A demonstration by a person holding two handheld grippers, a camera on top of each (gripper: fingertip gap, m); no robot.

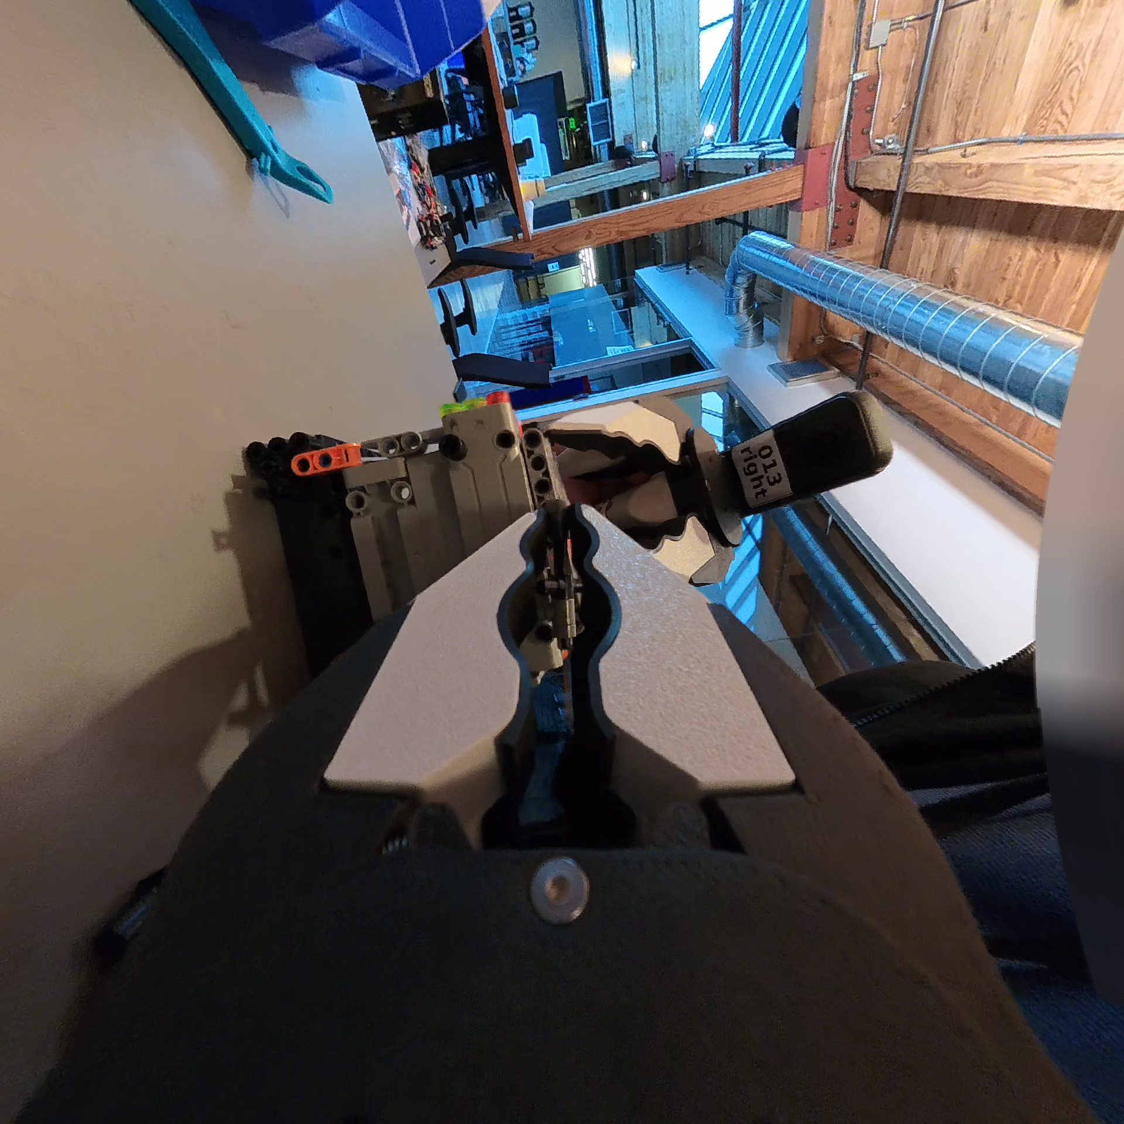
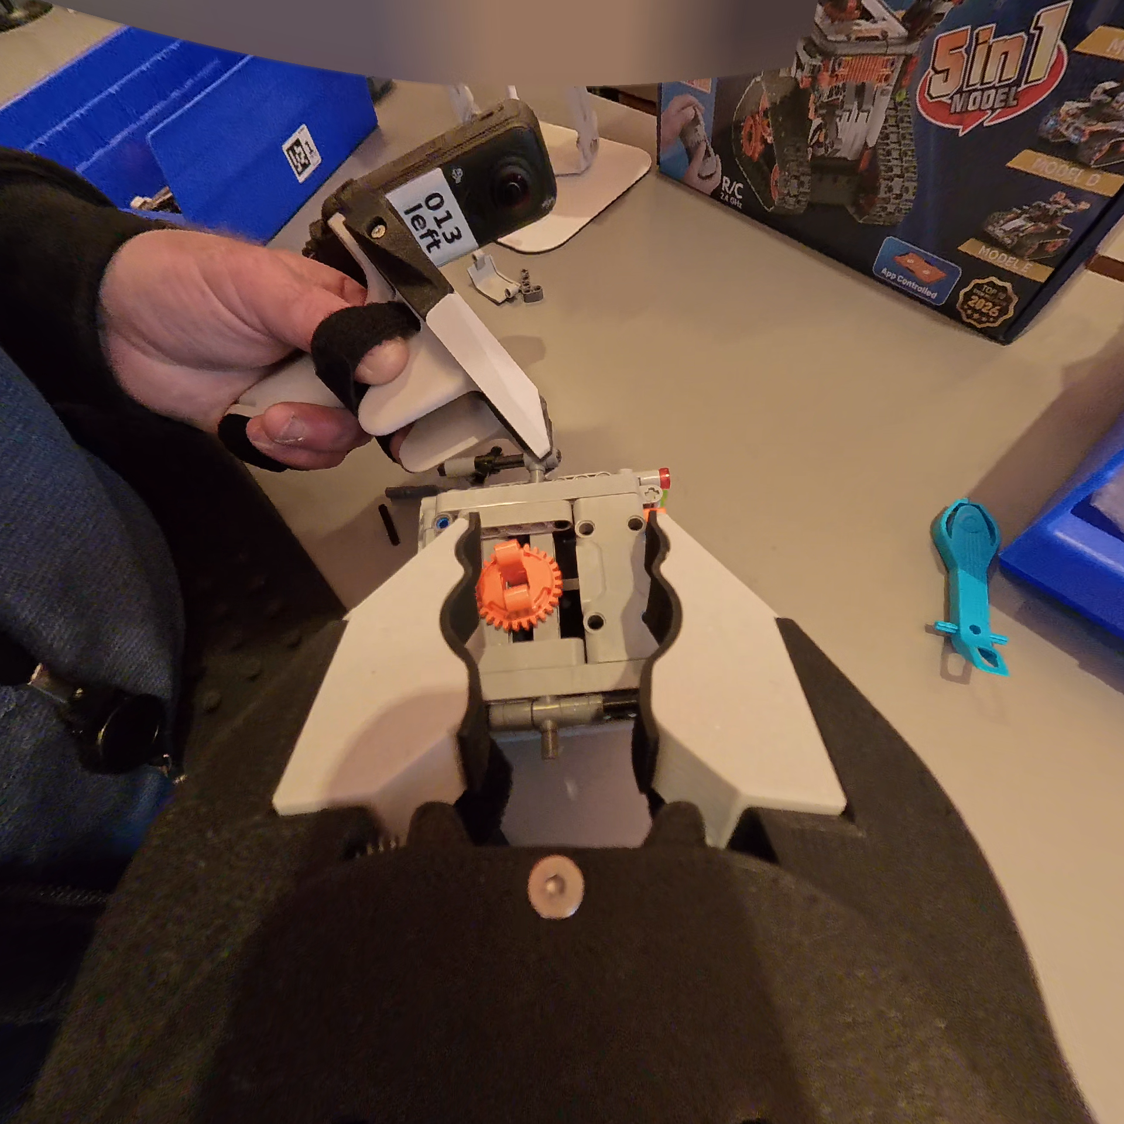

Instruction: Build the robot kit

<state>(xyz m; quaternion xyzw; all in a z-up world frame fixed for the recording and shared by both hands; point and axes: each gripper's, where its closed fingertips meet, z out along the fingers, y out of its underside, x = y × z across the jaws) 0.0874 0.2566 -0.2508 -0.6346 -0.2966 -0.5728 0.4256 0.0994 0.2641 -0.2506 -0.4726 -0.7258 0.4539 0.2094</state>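
A grey building-brick assembly [image 2: 599, 584] with an orange gear [image 2: 518, 587] on top sits between the fingers of my right gripper [image 2: 556, 535], which is shut on its two sides just above the table. My left gripper [image 2: 543, 453], held by a person's hand [image 2: 225, 340], comes down from the upper left. Its tips are pinched on a small grey axle-and-connector piece [image 2: 535, 469] at the assembly's far edge. In the left wrist view my left gripper [image 1: 555, 517] is shut on that small piece [image 1: 556, 599]. The assembly [image 1: 468, 486], with an orange connector [image 1: 322, 460], and the right gripper [image 1: 614, 480] lie just beyond.
A teal brick-separator tool [image 2: 967, 584] lies on the beige table [image 2: 760, 395] to the right. Blue bins [image 2: 231, 140] stand at the back left and right edge. A printed toy box [image 2: 912, 152] stands at the back right. Small loose parts [image 2: 511, 286] and a black pin [image 2: 389, 523] lie near the assembly. My left and right fingertips are right by each other.
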